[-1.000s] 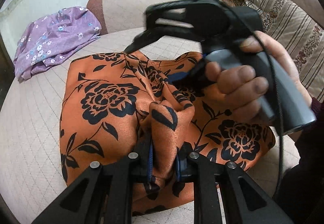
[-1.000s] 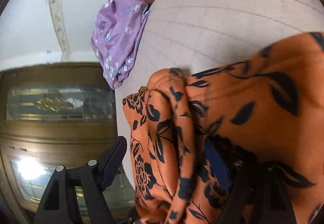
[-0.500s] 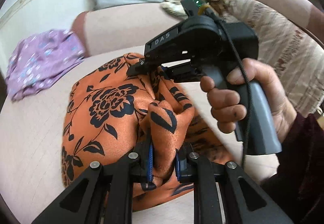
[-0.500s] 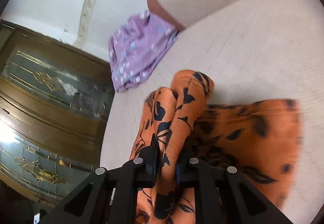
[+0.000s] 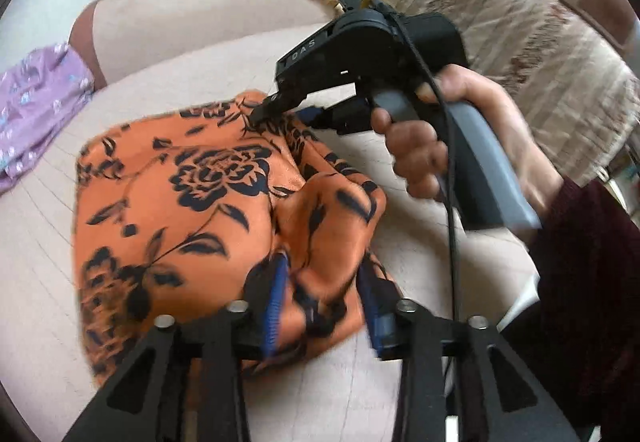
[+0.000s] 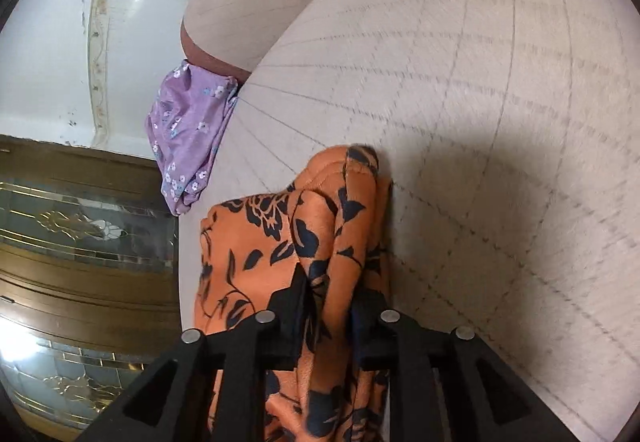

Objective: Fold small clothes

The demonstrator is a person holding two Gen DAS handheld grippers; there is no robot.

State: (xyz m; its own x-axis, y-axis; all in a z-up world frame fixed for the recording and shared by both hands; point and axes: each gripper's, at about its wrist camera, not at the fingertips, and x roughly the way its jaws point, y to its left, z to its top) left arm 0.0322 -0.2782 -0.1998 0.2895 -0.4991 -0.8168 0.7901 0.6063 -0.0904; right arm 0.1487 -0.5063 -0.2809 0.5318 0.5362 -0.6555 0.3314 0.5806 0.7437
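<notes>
Both jaw pairs pinch the orange floral garment: left gripper low centre, right gripper above. Since a second ago its right side is swept leftward, narrower on the cushion — fold nearly laid.

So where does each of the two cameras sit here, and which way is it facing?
Left wrist: on the left gripper, facing across the sofa seat; shows its fingers around the orange floral garment, plus the right gripper and right hand.
Right wrist: on the right gripper, facing along the seat toward a cabinet.
Shared: the orange garment and the purple garment.
</notes>
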